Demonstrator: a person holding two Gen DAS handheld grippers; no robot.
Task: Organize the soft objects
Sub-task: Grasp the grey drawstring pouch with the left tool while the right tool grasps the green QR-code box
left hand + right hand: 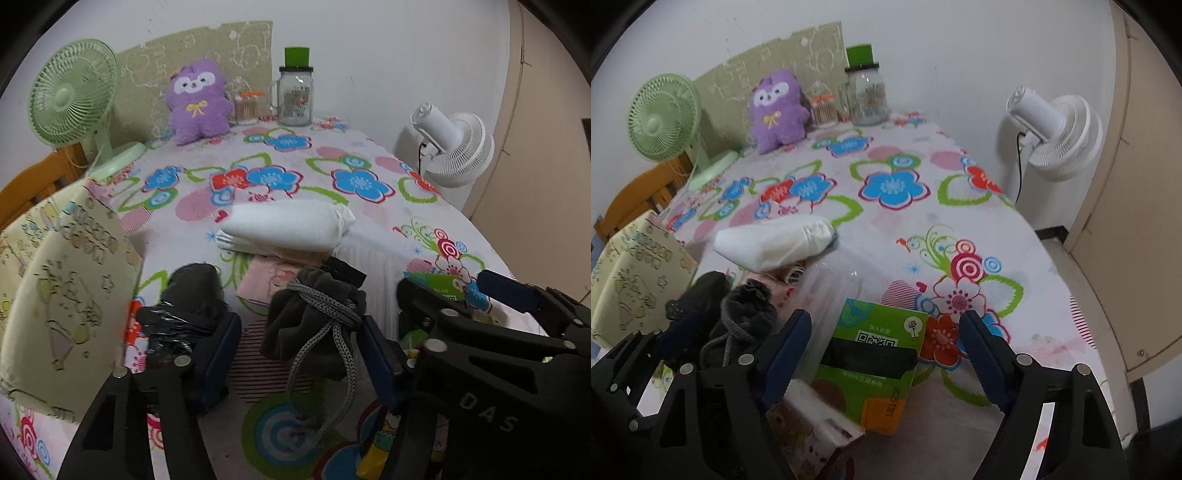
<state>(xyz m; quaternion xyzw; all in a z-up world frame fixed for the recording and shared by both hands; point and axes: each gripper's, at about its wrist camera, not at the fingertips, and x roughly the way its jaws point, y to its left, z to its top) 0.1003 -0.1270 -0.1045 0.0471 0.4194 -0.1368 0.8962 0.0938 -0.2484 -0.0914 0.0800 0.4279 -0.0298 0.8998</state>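
A grey drawstring pouch (314,317) sits between the fingers of my left gripper (299,343), which stand apart around it without pressing it; it also shows in the right wrist view (746,310). A white rolled cloth (288,225) lies on the floral table behind it, over a pink packet (266,284). My right gripper (886,347) is open above a green tissue pack (875,354). A purple plush toy (197,99) sits at the table's far end.
A pale yellow fabric box (62,295) stands at the left. A green desk fan (74,99), a glass jar with a green lid (295,92) and a cotton swab tub (246,109) stand at the back. A white fan (454,147) stands off the right edge.
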